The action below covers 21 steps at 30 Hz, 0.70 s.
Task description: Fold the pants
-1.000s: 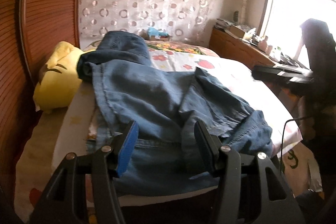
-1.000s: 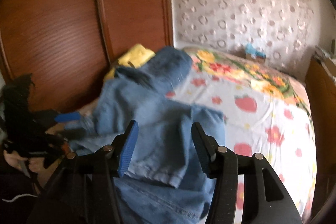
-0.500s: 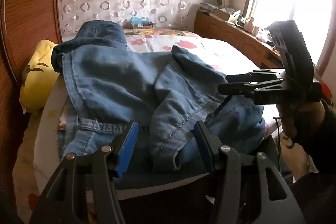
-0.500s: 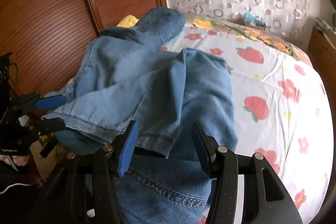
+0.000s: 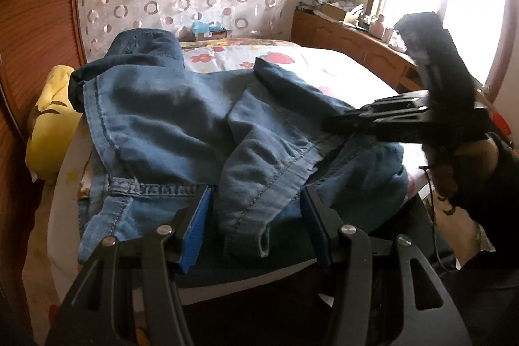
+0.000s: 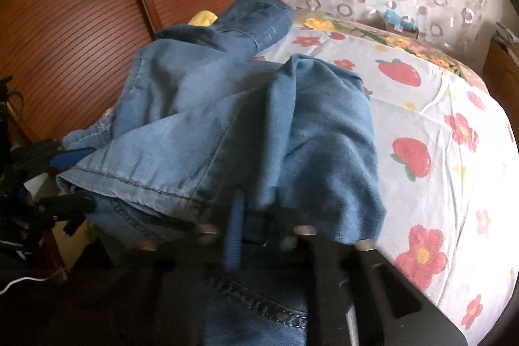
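The jeans [image 5: 181, 119] lie crumpled on the near end of the bed [image 6: 454, 151], one leg flopped over the other, its hem toward the near edge. The left gripper [image 5: 256, 226] hovers just before that hem, its blue-padded fingers spread wide with nothing between them. The right gripper [image 6: 253, 226] has its fingers drawn close together on a fold of the denim at the near right side. A yellow pillow [image 5: 52, 132] sits beside the jeans by the wooden wall [image 6: 81, 21].

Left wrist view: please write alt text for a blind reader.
Crumpled blue jeans lie on a bed with a flowered sheet. The left gripper is open in front of them; the right gripper reaches in from the right.
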Tool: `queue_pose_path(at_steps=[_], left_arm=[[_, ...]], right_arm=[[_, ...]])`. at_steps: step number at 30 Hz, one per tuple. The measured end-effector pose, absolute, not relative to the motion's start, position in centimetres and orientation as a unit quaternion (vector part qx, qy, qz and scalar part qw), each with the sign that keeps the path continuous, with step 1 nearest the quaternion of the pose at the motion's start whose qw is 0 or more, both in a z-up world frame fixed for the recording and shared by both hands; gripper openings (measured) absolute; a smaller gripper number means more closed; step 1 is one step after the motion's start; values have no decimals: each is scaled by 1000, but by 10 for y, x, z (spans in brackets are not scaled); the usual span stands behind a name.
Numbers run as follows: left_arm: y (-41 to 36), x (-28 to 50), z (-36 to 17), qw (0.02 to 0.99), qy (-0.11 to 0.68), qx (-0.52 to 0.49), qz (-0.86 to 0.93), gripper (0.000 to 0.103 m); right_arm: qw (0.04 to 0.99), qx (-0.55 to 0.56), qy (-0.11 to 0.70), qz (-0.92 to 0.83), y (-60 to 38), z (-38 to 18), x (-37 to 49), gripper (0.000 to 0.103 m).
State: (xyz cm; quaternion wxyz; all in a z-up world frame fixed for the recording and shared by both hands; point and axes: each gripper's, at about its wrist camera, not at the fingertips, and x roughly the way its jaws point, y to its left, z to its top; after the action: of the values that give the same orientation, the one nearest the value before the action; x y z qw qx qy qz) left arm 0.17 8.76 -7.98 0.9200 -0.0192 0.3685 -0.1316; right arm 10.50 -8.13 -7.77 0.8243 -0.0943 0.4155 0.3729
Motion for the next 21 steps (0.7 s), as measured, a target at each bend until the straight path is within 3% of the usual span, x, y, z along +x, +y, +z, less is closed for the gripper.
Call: queue_pose_path(at_steps=[4,9,12,21], left_arm=[[91,4,-84,923,361,-23,-129,54],[96,3,-80,928,346,-35,-134,20],[99,-1,-68,936,327,-38,-125,7],[121,-17,-44,947,297,-59,-104,4]], right_arm=[[830,-85,394,385,-83,-62,102,4],[843,-90,356,393,-76,-27,104,3],[848,-102,334,400,-65,-4,106,3],[843,-119,291,436,-14,45,113,3]])
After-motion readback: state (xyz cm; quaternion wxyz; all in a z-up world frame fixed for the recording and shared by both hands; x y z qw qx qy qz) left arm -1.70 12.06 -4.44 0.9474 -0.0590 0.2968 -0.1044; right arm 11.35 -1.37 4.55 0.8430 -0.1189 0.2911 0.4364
